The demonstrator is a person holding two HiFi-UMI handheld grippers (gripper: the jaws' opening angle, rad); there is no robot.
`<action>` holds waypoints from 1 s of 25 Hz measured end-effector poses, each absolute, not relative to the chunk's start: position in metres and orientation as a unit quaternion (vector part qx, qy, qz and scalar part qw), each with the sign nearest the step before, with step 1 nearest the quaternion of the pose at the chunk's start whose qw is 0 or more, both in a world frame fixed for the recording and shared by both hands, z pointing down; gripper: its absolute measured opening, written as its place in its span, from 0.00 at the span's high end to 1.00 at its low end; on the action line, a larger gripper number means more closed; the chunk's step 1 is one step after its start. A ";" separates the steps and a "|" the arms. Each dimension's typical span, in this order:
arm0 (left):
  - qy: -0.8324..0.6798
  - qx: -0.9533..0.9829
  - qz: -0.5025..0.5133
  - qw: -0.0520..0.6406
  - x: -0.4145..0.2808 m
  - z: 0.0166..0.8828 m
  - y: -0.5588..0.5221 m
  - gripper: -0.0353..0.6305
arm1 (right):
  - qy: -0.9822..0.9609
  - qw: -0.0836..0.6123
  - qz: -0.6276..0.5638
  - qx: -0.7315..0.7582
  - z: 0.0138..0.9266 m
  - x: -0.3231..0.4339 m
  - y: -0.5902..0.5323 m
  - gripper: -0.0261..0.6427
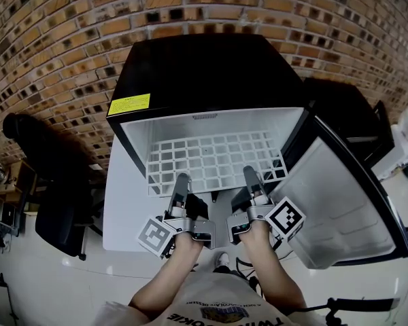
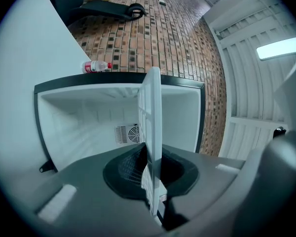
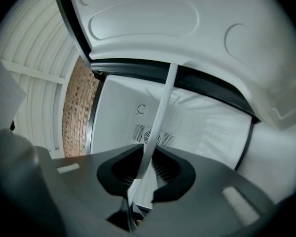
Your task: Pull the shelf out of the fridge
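A small black fridge [image 1: 190, 73] stands with its door [image 1: 340, 209] swung open to the right. A white wire shelf [image 1: 214, 160] sticks part way out of its white inside. My left gripper [image 1: 180, 187] is shut on the shelf's front edge at the left. My right gripper [image 1: 251, 182] is shut on that edge at the right. In the left gripper view the shelf [image 2: 152, 132] runs edge-on between the jaws, and in the right gripper view the shelf [image 3: 155, 132] does the same. A fan vent [image 2: 127, 133] shows on the fridge's back wall.
A yellow label [image 1: 129, 104] sits on the fridge's top left corner. A brick wall [image 1: 68, 32] rises behind. A black chair [image 1: 51, 182] stands at the left. A bottle with a red label [image 2: 96, 66] lies beside the fridge in the left gripper view. The floor is white.
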State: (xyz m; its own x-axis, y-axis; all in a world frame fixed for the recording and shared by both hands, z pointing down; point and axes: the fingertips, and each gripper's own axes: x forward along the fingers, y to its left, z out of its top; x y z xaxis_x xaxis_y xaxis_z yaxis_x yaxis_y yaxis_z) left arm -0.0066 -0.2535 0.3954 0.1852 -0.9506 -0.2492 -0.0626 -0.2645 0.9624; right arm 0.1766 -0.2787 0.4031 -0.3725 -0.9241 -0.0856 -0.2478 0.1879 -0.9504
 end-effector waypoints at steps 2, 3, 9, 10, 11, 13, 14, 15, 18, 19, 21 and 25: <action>-0.402 0.625 -0.492 0.454 -0.005 0.396 -0.249 0.93 | 0.681 0.358 -0.470 -0.432 0.405 0.178 -0.274 0.87; -0.400 0.626 -0.490 0.455 -0.005 0.396 -0.247 0.93 | 0.682 0.360 -0.469 -0.432 0.405 0.178 -0.271 0.87; -0.388 0.635 -0.481 0.464 -0.001 0.397 -0.230 0.93 | 0.684 0.354 -0.461 -0.440 0.407 0.182 -0.254 0.87; -0.386 0.636 -0.479 0.465 -0.001 0.397 -0.228 0.93 | 0.686 0.354 -0.460 -0.440 0.407 0.182 -0.251 0.87; -0.383 0.638 -0.479 0.465 -0.001 0.398 -0.225 0.93 | 0.687 0.354 -0.457 -0.439 0.407 0.182 -0.248 0.87; -0.378 0.640 -0.479 0.467 -0.001 0.397 -0.221 0.93 | 0.692 0.354 -0.451 -0.438 0.406 0.181 -0.241 0.87; -0.375 0.642 -0.478 0.468 -0.001 0.397 -0.218 0.93 | 0.694 0.356 -0.448 -0.437 0.406 0.181 -0.236 0.87; -0.372 0.644 -0.476 0.469 -0.001 0.398 -0.214 0.93 | 0.696 0.358 -0.444 -0.436 0.404 0.181 -0.231 0.87; -0.360 0.655 -0.471 0.469 0.001 0.400 -0.200 0.93 | 0.709 0.362 -0.422 -0.434 0.397 0.180 -0.215 0.87; -0.355 0.659 -0.471 0.466 0.001 0.399 -0.197 0.93 | 0.713 0.364 -0.413 -0.434 0.394 0.180 -0.211 0.87; -0.343 0.671 -0.470 0.459 0.001 0.396 -0.191 0.92 | 0.720 0.369 -0.398 -0.433 0.389 0.179 -0.202 0.86; -0.324 0.700 -0.456 0.444 0.003 0.390 -0.177 0.92 | 0.725 0.376 -0.370 -0.444 0.385 0.180 -0.180 0.85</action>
